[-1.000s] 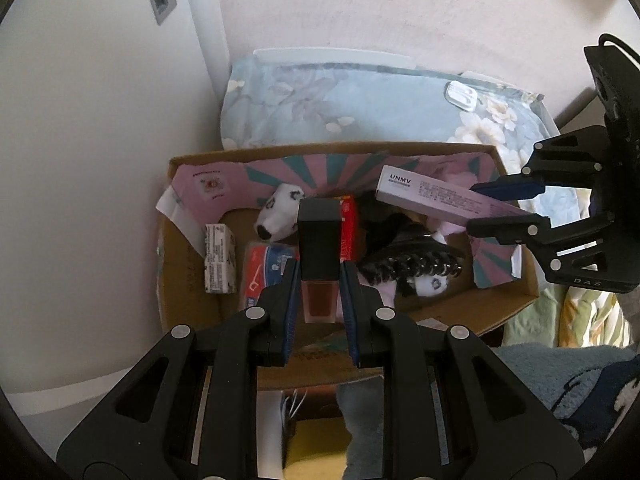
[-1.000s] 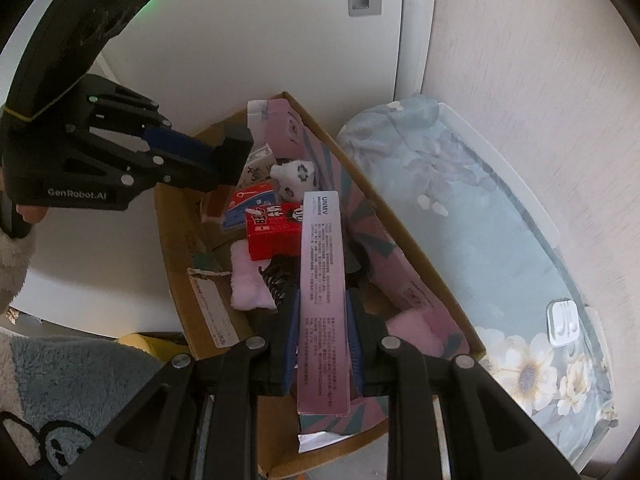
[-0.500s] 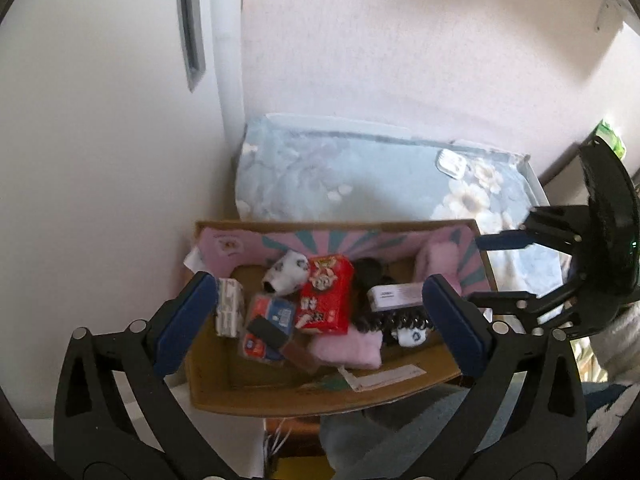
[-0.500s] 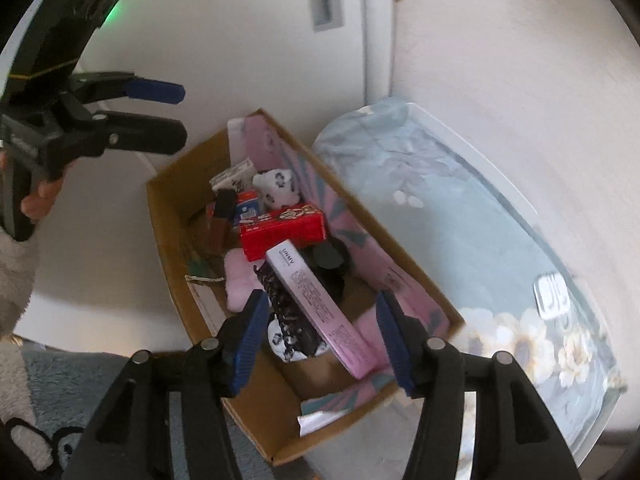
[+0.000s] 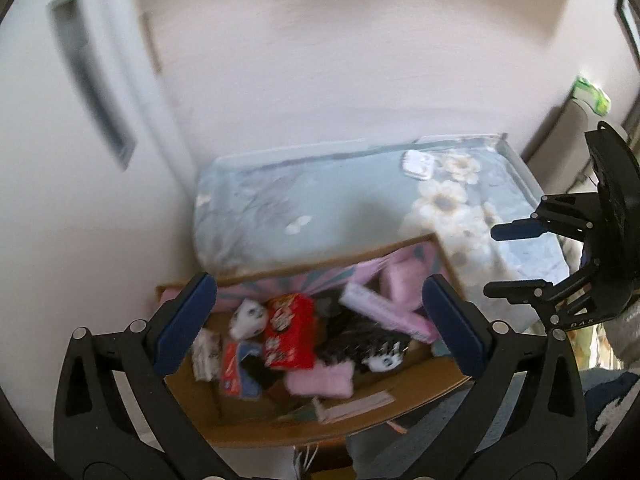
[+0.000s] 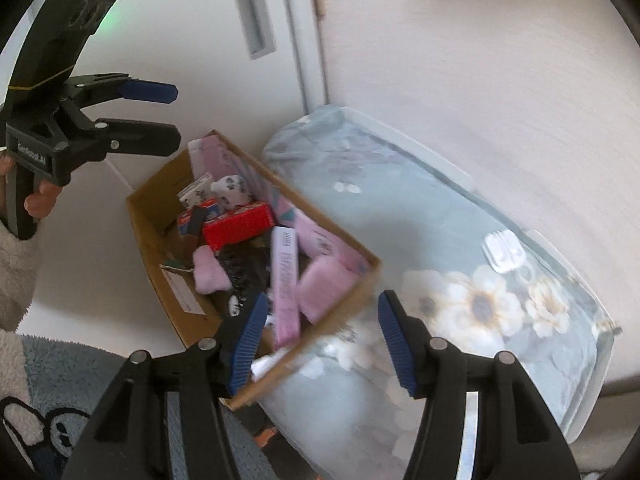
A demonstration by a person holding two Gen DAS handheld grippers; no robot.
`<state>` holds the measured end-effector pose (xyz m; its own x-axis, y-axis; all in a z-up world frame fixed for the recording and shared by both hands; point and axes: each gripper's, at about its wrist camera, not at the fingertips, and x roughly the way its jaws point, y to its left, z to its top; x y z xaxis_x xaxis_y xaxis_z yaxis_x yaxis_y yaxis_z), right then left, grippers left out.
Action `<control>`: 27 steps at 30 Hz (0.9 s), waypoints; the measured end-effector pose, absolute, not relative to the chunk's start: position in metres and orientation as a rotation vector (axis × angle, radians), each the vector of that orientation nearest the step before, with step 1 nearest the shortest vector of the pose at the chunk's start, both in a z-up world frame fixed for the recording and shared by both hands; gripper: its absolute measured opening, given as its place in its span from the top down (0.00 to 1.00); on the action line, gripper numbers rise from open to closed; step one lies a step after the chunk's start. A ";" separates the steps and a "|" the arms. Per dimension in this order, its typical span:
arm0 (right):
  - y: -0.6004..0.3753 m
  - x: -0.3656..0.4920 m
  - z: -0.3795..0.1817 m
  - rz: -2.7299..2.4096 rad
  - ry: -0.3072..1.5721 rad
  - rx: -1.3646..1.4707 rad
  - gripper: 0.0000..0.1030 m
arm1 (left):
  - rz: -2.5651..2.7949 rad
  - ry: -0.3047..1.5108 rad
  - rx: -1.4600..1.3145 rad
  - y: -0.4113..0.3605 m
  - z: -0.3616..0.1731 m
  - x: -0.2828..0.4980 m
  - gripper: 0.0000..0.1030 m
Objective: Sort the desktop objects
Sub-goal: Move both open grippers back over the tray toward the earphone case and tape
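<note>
Blur smears the small things in the cardboard box; only the red packet and long pink box read clearly. The left gripper stands wide apart and empty above it. The right gripper, jaws half spread after just opening, holds nothing.

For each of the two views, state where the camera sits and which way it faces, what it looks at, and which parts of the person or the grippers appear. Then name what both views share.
Left wrist: on the left gripper, facing down at the cardboard box; right gripper at right.
Right wrist: on the right gripper, facing down over the box corner; left gripper, hand, fuzzy sleeve at left.
Shared: box, red packet, floral cushion.
</note>
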<state>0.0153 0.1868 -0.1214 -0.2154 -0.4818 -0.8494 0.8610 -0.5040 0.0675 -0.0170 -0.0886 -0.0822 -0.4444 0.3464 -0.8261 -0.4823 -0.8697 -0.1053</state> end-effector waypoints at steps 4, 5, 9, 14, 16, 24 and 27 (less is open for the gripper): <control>0.214 0.005 -0.114 -1.909 0.517 1.086 0.48 | 2.277 0.258 -1.230 -0.055 -0.074 -0.019 0.00; 0.221 0.003 -0.112 -1.929 0.515 1.082 0.48 | 2.268 0.271 -1.222 -0.046 -0.073 -0.021 0.00; 0.250 -0.013 -0.109 -1.967 0.464 1.115 0.48 | 2.174 0.242 -1.200 -0.008 -0.067 -0.033 0.00; 0.291 -0.041 -0.105 -2.049 0.409 1.136 0.48 | 2.132 0.357 -1.152 0.057 -0.067 -0.060 0.00; 0.306 -0.057 -0.105 -2.080 0.406 1.138 0.48 | 2.077 0.364 -1.176 0.083 -0.074 -0.072 0.00; 0.332 -0.143 -0.154 -2.098 0.445 1.125 0.48 | 1.963 0.533 -1.227 0.182 -0.151 -0.125 0.00; 0.327 -0.170 -0.184 -2.063 0.471 1.114 0.48 | 1.934 0.617 -1.226 0.203 -0.188 -0.144 0.00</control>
<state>-0.1696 0.3268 -0.1841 -0.3561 -0.4295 -0.8299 0.7471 -0.6644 0.0232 -0.1435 0.2029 -0.1882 -0.2585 0.3364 -0.9056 -0.7988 -0.6015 0.0046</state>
